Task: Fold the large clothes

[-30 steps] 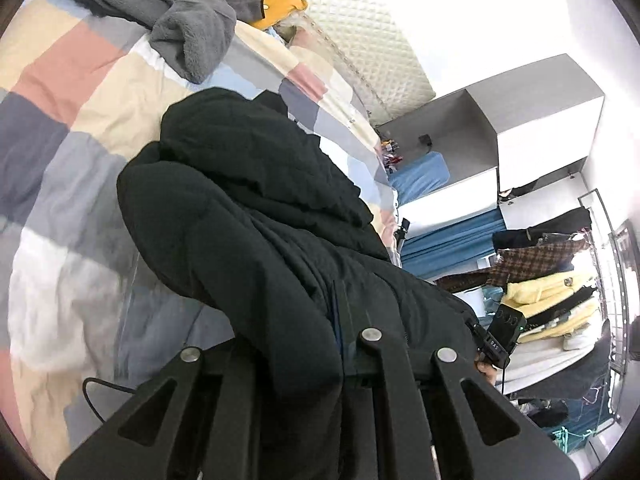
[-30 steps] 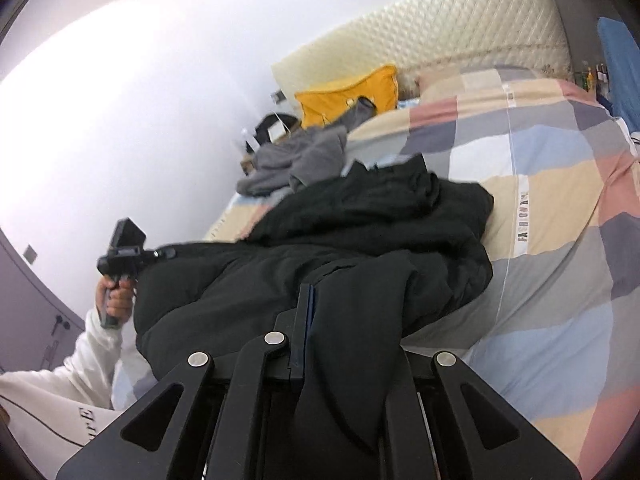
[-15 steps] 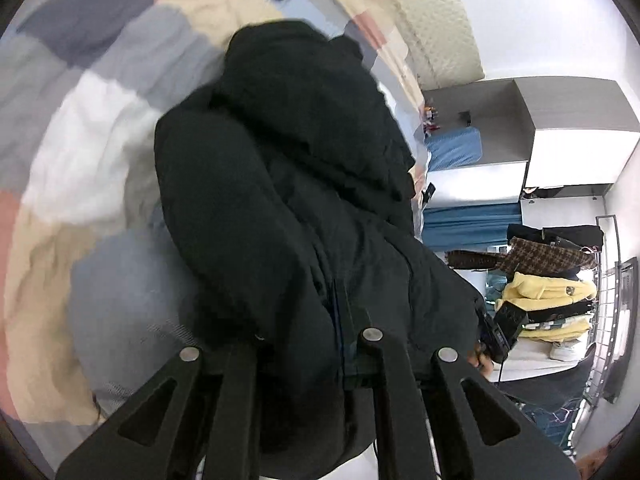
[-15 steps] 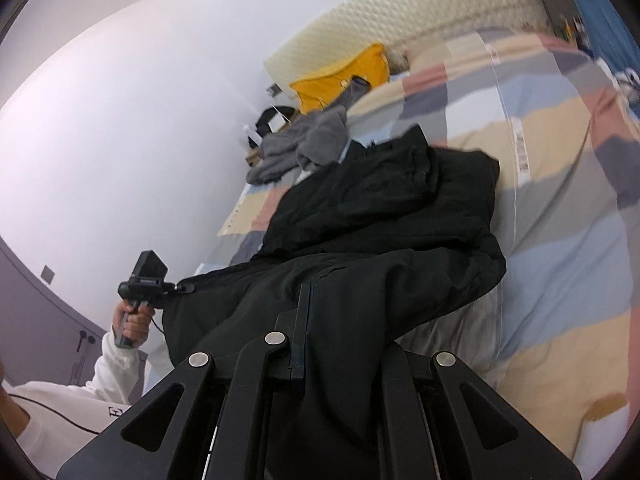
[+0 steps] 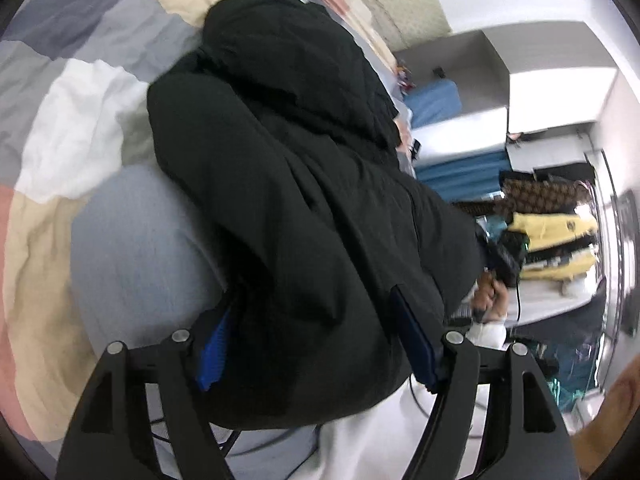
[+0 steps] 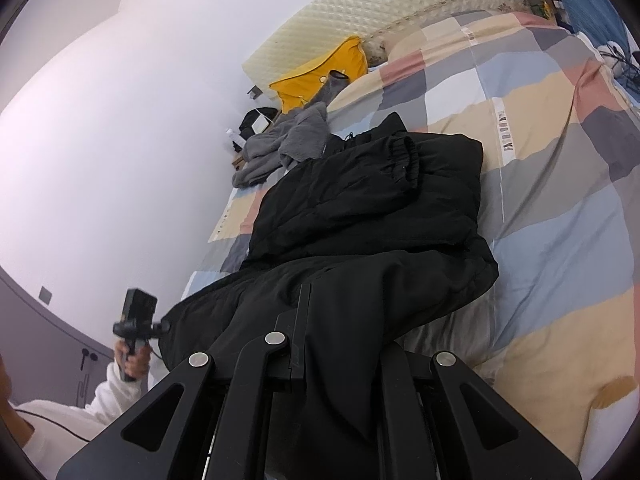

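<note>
Your left gripper (image 5: pixel 316 340) is standing wide apart now, jaws having just been opening; the hem of the black coat (image 5: pixel 288 184) is bulging btwn the two blue pads (image 5: pixel 212 344), but whether either pad is pressing on the fabric you can't tell, w/ cloth hiding the tips. Your right gripper (image 6: pixel 302 320) is staying out of that release: jaws are closed tight on the coat's (image 6: pixel 360 216) near edge, fabric draping over both fingers and hiding the tips. The coat is lying on the checked duvet (image 6: pixel 560 184), near the bed's foot end, partly doubled over, w/ an elastic cuff (image 6: pixel 404 160) sitting on top of the upper layer; the lower part is hanging toward you off the mattress edge. In the right wrist view your left hand (image 6: pixel 134 360) is gripping its handle at the coat's far corner, a white sleeve (image 6: pixel 80 412) below it. In the left wrist view your right hand (image 5: pixel 490 300) is showing at the coat's other corner. Behind the coat a grey fleece (image 6: pixel 288 140) is lying crumpled, w/ a yellow pillow (image 6: pixel 320 72) against the quilted headboard (image 6: pixel 380 4). A clothes rack (image 5: pixel 552 224) is standing beside the bed, blurred.
</note>
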Demonstrator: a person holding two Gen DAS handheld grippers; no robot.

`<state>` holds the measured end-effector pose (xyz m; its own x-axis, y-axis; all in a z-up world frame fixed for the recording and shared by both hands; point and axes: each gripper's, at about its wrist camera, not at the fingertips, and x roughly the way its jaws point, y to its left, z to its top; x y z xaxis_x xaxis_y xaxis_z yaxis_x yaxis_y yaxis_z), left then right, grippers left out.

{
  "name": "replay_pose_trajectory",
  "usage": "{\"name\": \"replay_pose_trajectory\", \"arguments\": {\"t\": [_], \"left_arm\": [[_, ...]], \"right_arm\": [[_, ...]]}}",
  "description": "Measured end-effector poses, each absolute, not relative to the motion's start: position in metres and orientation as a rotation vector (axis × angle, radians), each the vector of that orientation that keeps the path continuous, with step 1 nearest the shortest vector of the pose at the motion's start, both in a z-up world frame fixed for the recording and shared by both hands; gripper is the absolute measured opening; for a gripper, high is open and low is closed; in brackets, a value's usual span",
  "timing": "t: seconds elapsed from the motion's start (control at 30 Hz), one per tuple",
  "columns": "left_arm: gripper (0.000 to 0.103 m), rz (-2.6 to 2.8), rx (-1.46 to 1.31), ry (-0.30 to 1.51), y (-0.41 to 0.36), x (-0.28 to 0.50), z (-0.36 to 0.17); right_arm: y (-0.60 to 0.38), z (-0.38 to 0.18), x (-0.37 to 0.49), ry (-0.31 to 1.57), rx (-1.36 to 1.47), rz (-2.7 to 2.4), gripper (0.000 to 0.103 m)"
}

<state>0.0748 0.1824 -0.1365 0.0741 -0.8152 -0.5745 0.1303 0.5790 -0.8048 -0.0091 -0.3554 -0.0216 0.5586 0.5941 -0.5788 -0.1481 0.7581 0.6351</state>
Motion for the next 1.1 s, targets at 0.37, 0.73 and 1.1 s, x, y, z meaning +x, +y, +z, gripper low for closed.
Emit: {"name": "replay_pose_trajectory", "arguments": {"t": [0.37,0.73,1.1], "left_arm": [[0.033,-0.876,-0.513,1.346,0.153,0.042,-0.121],[0.014,-0.748,-0.648,1.175,0.180,0.063,-0.078],[0.014,-0.631,-0.707,1.090,0.184,0.093,-0.059]], "right_arm": [[-0.359,-0.020,-0.005,0.880,0.600,0.410,0.006],[-0.367,-0.020,-0.009,0.883,0.638,0.406,0.006],[-0.374,-0.017,0.005,0.868,0.658,0.416,0.006]]}}
